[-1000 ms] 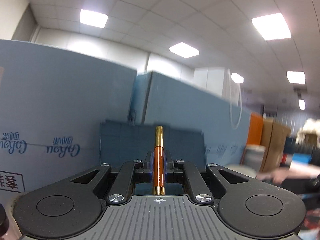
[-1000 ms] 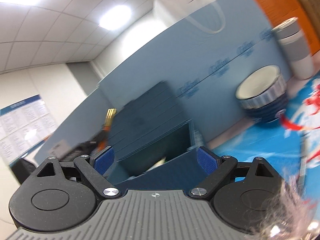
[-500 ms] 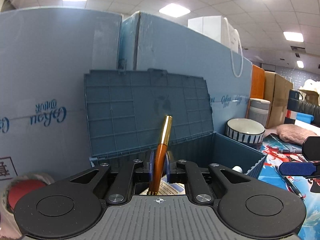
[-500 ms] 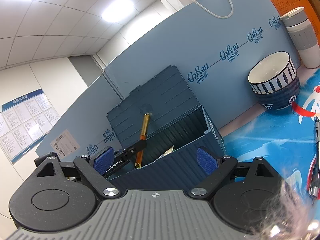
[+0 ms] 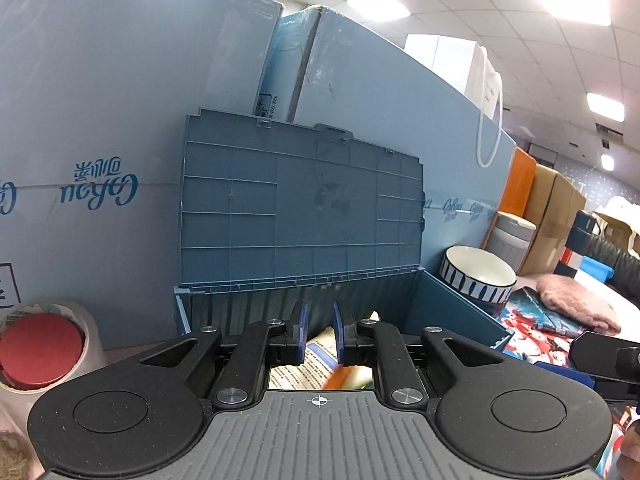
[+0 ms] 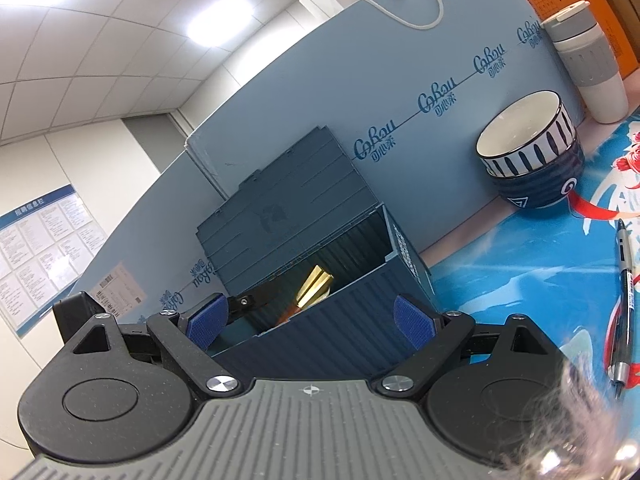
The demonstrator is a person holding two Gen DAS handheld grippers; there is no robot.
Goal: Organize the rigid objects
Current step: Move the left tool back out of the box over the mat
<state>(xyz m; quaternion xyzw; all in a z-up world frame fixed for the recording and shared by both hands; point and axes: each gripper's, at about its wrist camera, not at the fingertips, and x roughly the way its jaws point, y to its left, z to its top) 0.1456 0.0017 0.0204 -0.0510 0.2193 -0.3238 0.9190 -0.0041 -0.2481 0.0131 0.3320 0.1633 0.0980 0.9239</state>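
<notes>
A dark blue storage box (image 5: 452, 312) stands with its lid (image 5: 300, 200) raised against the cartons behind it. My left gripper (image 5: 320, 336) hangs over the box's inside, its jaws a little apart and still easing wider, with nothing between the pads. The orange and gold pen (image 6: 314, 286) lies tilted inside the box, gold end up; in the left wrist view it is an orange blur (image 5: 340, 378) below the pads. My right gripper (image 6: 310, 320) stands open just before the box's front wall (image 6: 340, 328), not touching it.
Two stacked striped bowls (image 6: 528, 152) and a grey-banded tumbler (image 6: 584, 52) stand right of the box. A ballpoint pen (image 6: 626, 304) lies on the printed blue mat. A red-lidded jar (image 5: 40, 352) is at the left. Tall blue cartons (image 5: 120, 120) wall the back.
The pen, held upright in my left gripper a second ago, leaned over and dropped from the jaws into the box. The left gripper tipped down over the box. The right gripper stayed put.
</notes>
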